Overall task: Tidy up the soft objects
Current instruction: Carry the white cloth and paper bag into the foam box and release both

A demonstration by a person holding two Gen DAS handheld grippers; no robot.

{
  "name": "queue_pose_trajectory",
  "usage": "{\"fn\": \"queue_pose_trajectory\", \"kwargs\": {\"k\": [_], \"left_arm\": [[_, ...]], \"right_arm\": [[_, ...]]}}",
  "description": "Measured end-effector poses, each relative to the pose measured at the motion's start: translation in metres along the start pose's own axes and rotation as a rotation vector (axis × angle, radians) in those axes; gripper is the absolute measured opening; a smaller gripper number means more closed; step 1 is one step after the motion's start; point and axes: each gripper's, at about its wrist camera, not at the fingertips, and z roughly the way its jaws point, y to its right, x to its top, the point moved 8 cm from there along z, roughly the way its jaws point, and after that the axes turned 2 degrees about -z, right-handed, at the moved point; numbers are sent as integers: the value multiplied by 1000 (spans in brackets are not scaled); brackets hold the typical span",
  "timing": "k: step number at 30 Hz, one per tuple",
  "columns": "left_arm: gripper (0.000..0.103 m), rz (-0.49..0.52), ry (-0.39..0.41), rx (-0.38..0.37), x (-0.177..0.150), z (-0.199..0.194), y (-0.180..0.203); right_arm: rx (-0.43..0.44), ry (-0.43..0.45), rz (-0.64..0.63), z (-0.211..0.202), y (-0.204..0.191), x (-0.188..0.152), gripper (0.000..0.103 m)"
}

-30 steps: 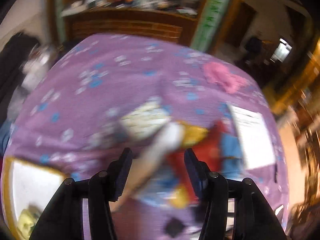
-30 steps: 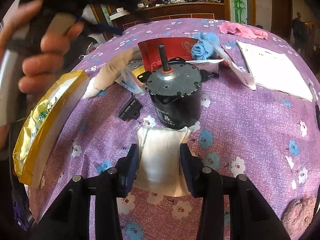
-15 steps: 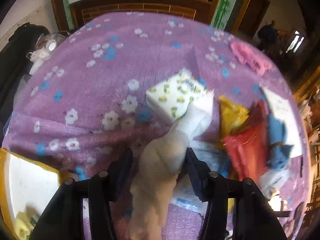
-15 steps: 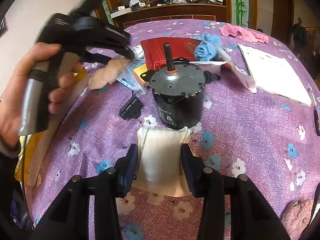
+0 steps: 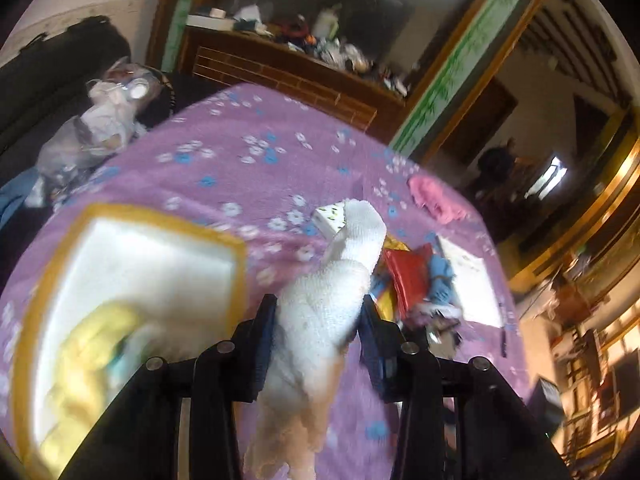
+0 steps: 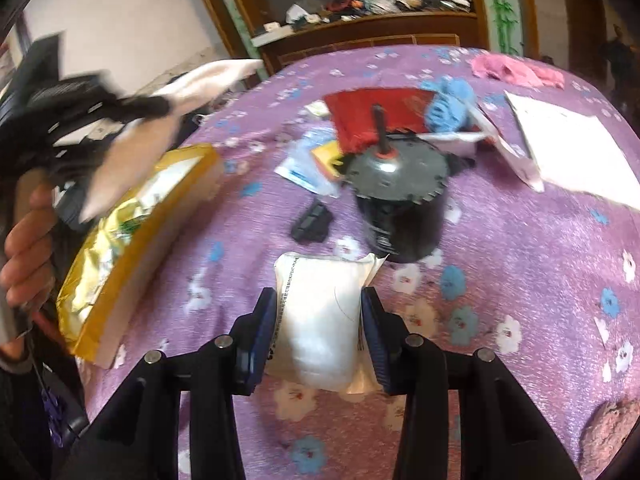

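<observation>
Counter [image 6: 520, 264] covered in purple cloth with blue and white flowers. Left gripper [image 5: 318, 328]: jaws have just been closing, now clamped on a white knitted cloth [image 5: 332, 292] held in the air above the gold-rimmed white tray [image 5: 236, 264]. Right gripper [image 6: 318, 334]: jaws closed on a white padded pouch [image 6: 320, 312] lying on the counter, just in front of a black motor [image 6: 400, 200]. Pink cloth [image 6: 516, 70] at far edge. Cluttered wooden sideboard [image 5: 280, 68] behind.

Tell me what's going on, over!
Left gripper clamped on white glove, lifted, jaws just closing. Right gripper astride white pouch on the cloth. Yellow-rimmed tray beside left; dark motor behind pouch.
</observation>
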Motion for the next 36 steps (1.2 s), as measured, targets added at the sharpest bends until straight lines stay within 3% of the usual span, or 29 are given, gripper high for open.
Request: {"fn": "queue_pose_trajectory", "kwargs": {"k": [7, 10, 16, 21, 24, 30, 34, 36], "left_arm": [[42, -80, 90, 147, -17, -69, -81], [42, -114, 88, 165, -18, -71, -109], [42, -137, 97, 200, -9, -61, -140], [42, -145, 95, 192, 13, -37, -159], [42, -148, 66, 223, 21, -15, -173], [44, -138, -9, 197, 12, 20, -177], [49, -122, -40, 148, 3, 22, -167], [57, -161, -60, 89, -1, 18, -165]], "right_arm": [[19, 25, -75, -2, -20, 1, 41], [56, -1, -94, -2, -46, 6, 41], [122, 4, -242, 3, -150, 44, 42], [97, -20, -306, 58, -200, 87, 42], [49, -54, -286, 99, -201, 106, 42], [28, -114, -217, 156, -191, 108, 46], [48, -122, -223, 163, -190, 102, 53], [29, -84, -240, 151, -189, 103, 60]]}}
